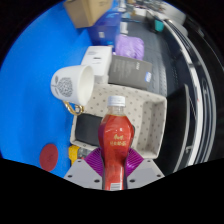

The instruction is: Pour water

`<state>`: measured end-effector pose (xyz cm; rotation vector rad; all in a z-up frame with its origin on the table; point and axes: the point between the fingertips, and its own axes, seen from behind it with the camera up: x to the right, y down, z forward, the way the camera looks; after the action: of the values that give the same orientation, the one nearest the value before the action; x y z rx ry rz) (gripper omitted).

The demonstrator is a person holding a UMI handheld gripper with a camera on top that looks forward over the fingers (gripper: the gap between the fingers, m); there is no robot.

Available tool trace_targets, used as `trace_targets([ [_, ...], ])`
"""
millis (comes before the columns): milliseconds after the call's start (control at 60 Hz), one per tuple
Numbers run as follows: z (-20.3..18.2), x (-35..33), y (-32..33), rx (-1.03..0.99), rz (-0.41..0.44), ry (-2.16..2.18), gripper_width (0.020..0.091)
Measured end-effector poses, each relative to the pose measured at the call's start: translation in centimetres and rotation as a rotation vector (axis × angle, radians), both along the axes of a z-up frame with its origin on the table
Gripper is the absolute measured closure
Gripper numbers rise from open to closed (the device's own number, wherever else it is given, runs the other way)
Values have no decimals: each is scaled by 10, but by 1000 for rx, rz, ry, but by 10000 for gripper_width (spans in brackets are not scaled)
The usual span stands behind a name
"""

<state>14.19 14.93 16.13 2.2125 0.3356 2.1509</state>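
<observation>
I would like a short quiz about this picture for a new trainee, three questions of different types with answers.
1. True or false: the gripper holds the red bottle with its white cap pointing away from the camera.
2. Multiple choice: the white mug is (a) inside the beige box, (b) beside the box on the blue surface, lying on its side, (c) between the jaws.
3. Fill in: the small bag beyond the box is ____ in colour.

Key: 1 true; 2 b; 3 purple.
</observation>
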Motion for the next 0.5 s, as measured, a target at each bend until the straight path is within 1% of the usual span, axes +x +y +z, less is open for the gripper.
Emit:
trace_targets([
  [150, -1, 7, 22, -281, 33, -54, 862],
  [283, 12, 11, 36, -518, 53, -148, 862],
  [350, 11, 14, 38, -559, 43, -147, 861],
  [500, 9, 14, 45, -541, 40, -141, 862],
])
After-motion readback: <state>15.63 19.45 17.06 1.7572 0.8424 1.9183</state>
